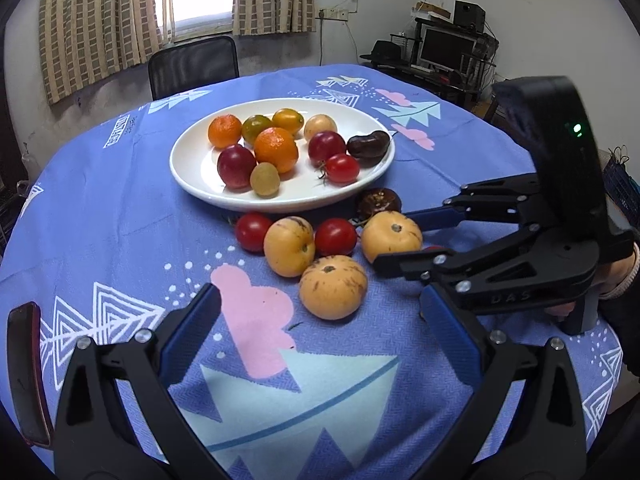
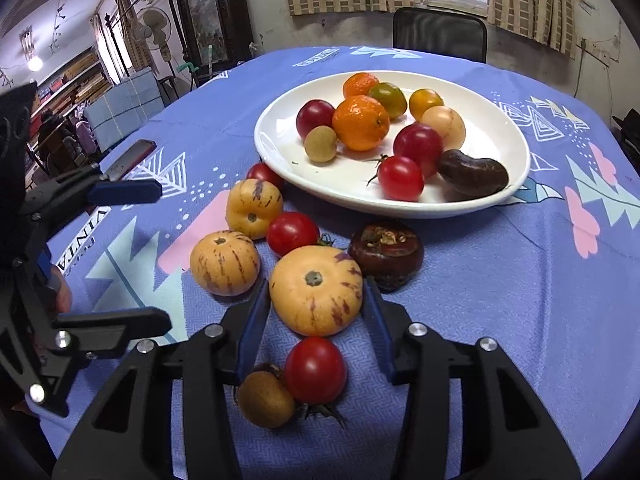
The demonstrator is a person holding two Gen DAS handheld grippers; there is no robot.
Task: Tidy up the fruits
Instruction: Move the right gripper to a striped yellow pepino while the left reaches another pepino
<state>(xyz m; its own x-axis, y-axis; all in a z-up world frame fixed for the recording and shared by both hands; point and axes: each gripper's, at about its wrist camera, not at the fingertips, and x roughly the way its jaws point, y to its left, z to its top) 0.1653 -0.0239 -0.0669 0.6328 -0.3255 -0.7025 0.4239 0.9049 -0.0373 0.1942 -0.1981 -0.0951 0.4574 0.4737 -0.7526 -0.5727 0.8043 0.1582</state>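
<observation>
The right gripper (image 2: pixel 316 300) is closed around a striped yellow fruit (image 2: pixel 316 290), stem end up; 1 fingertip is hidden. The left gripper (image 1: pixel 320 312) is held open.

Loose round tomatoes and striped yellow fruits (image 2: pixel 316 290) crowd the white oval plate's (image 1: pixel 192 168) near rim. Blue patterned tablecloth (image 1: pixel 120 220) lies bare toward the tabletop's left edge.

I read "DAS" on the black body of the right gripper (image 1: pixel 396 240), and upside-down letters "VINTA" printed on the blue tablecloth (image 2: pixel 480 300); other print was illegible.
</observation>
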